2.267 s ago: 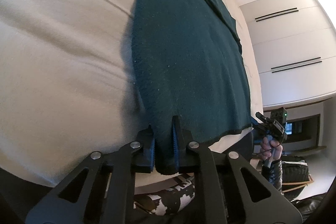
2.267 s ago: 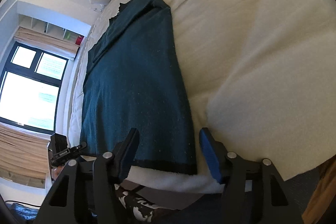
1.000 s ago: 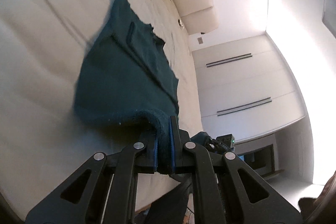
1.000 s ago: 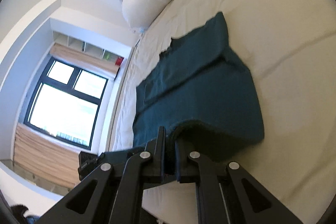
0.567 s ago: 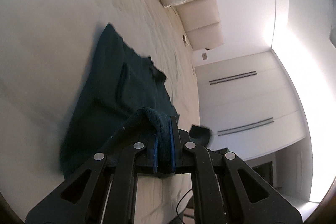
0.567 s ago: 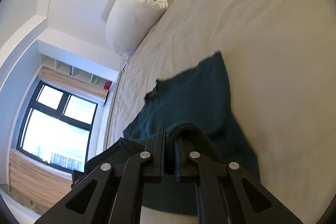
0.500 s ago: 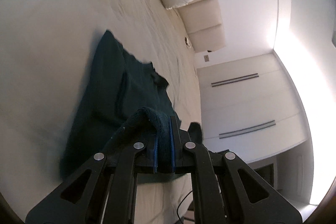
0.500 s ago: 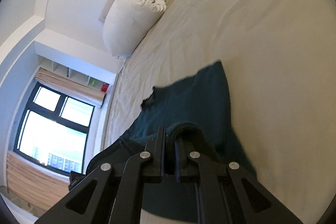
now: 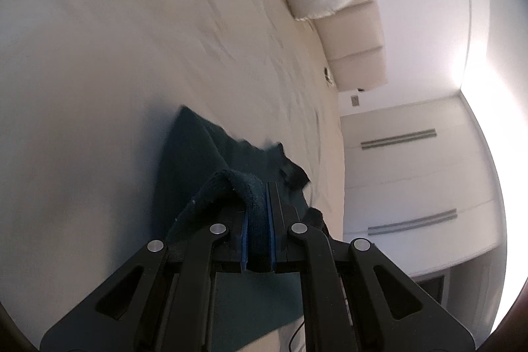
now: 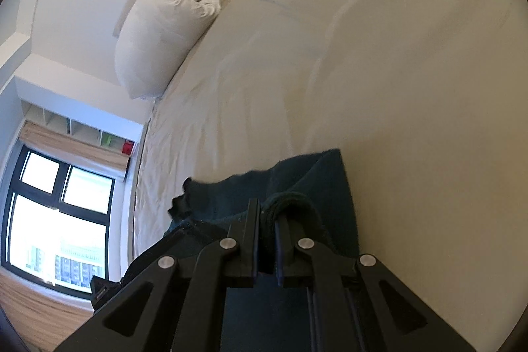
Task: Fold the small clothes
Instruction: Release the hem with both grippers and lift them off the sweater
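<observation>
A dark teal garment [image 9: 194, 160] lies on the cream bed, with its near hem lifted and carried over its far part. My left gripper [image 9: 258, 213] is shut on one corner of the hem, which bunches between the blue pads. My right gripper [image 10: 267, 230] is shut on the other hem corner of the garment [image 10: 316, 177]. The garment's far edge with the neckline shows just beyond both grippers. The folded-over part under the grippers is mostly hidden by the gripper bodies.
The cream bed sheet [image 9: 115, 38] spreads wide around the garment. A white pillow [image 10: 158, 35] leans on the padded headboard [image 9: 356, 48]. White wardrobe doors [image 9: 412, 180] stand on one side, a window [image 10: 56, 220] on the other.
Both grippers have carried the hem forward over the garment toward its neckline. The visible stretch of garment ahead has shrunk, and more bed and pillow show.
</observation>
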### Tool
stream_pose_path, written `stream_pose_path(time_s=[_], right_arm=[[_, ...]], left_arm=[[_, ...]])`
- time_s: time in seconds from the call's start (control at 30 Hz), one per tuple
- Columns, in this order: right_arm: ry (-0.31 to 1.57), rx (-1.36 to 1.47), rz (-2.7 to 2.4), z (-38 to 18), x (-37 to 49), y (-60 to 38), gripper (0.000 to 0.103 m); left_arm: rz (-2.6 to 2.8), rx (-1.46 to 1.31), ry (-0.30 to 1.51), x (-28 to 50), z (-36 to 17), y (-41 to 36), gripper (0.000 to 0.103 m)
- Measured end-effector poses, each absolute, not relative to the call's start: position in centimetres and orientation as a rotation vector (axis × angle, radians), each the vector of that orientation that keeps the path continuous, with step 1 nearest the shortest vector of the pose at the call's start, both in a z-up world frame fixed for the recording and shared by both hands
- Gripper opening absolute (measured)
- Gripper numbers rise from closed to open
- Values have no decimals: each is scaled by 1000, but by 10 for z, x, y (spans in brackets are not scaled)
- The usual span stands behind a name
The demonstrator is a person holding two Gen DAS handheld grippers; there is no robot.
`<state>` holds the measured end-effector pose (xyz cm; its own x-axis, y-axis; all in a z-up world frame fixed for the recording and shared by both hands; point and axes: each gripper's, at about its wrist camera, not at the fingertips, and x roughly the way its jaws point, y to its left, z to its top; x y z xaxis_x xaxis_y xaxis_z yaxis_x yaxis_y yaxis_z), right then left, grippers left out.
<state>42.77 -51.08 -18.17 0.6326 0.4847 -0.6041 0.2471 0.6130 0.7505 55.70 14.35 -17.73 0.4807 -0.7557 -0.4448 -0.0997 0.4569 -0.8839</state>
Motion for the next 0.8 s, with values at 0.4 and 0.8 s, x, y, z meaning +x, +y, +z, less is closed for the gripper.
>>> stream_pose_path(time_s=[0.4, 0.8], right_arm=[[813, 1005, 83, -185, 418, -530, 65], [853, 607, 77, -149, 353, -497, 66]], left_arm=[[-451, -1128, 980, 579, -206, 169, 64], [-404, -844, 981, 501, -178, 169, 76]])
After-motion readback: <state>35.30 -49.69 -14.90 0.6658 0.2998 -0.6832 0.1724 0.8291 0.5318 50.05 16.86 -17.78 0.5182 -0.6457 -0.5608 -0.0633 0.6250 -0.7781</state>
